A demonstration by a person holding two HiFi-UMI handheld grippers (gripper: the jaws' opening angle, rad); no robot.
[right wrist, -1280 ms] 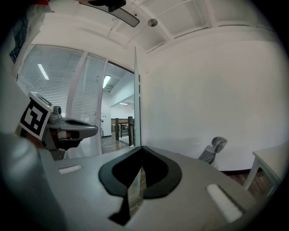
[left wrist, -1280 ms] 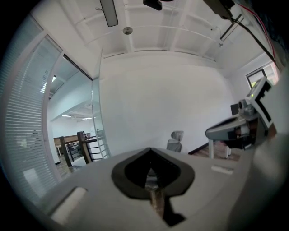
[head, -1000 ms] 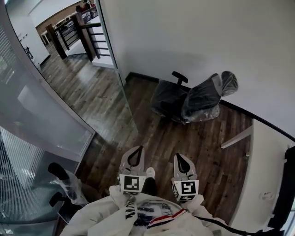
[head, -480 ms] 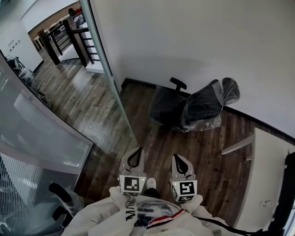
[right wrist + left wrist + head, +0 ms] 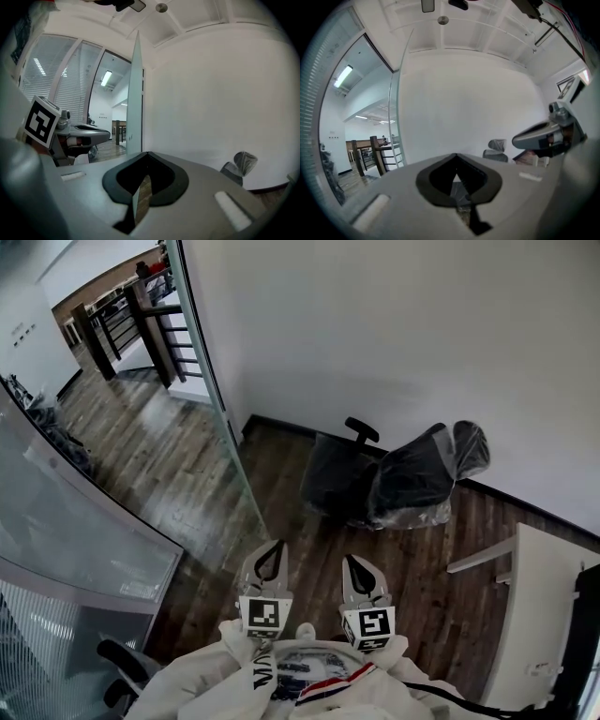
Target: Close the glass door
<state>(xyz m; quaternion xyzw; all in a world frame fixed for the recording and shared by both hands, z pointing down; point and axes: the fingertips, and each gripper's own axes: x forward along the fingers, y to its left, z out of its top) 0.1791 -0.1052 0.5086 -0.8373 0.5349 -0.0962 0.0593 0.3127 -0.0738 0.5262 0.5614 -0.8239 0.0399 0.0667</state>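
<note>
Glass, thin and seen edge-on: the glass door (image 5: 214,404) stands open at eleven o'clock of the two grippers. Its top is cut off by the view's edge, and its handle is too small to make out. The left gripper (image 5: 275,546) and right gripper (image 5: 350,560) are both clenched on nothing, side by side, well apart from the door. At one o'clock stands a chair (image 5: 403,470), probably wrapped in plastic. The white worktop (image 5: 539,606) at three o'clock is cut off.

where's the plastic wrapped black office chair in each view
Head view: right of centre, the plastic-wrapped black office chair against the white wall.
Left gripper view: small, right of centre.
Right gripper view: lower right.
Shared landmark: the tall glass door, left of it.
</note>
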